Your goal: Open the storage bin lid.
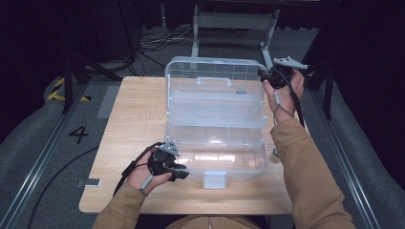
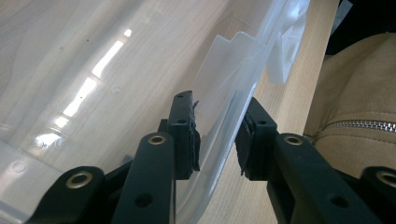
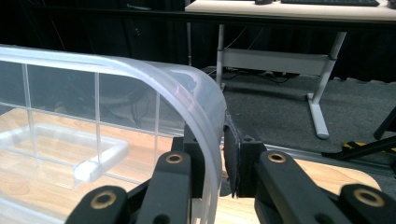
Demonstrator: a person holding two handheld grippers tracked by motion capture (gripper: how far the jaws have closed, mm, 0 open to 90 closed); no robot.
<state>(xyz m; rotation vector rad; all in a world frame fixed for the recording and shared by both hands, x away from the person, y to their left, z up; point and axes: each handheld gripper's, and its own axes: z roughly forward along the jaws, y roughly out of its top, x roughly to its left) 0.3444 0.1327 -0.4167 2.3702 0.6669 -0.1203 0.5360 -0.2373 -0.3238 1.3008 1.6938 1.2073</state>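
A clear plastic box (image 1: 215,143) sits in the middle of the wooden table (image 1: 129,124), with its lid (image 1: 212,78) standing upright at the far side. The left gripper (image 1: 179,171) is at the box's near left corner, its jaws partly open and straddling the front wall (image 2: 233,107); one pad (image 2: 191,140) is inside, and a gap shows on both sides, so it is not yet pinching. The right gripper (image 1: 265,76) is at the far right, its jaws closed on the curved top corner of the lid.

The step looks like closing the lid. To do it well, clamp the left gripper firmly on the wall so the box cannot slide, then swing the lid toward the near side in an arc about its hinge, keeping the grip square so the thin rim does not twist free. The latch (image 1: 215,180) at the near edge should meet the lid last.
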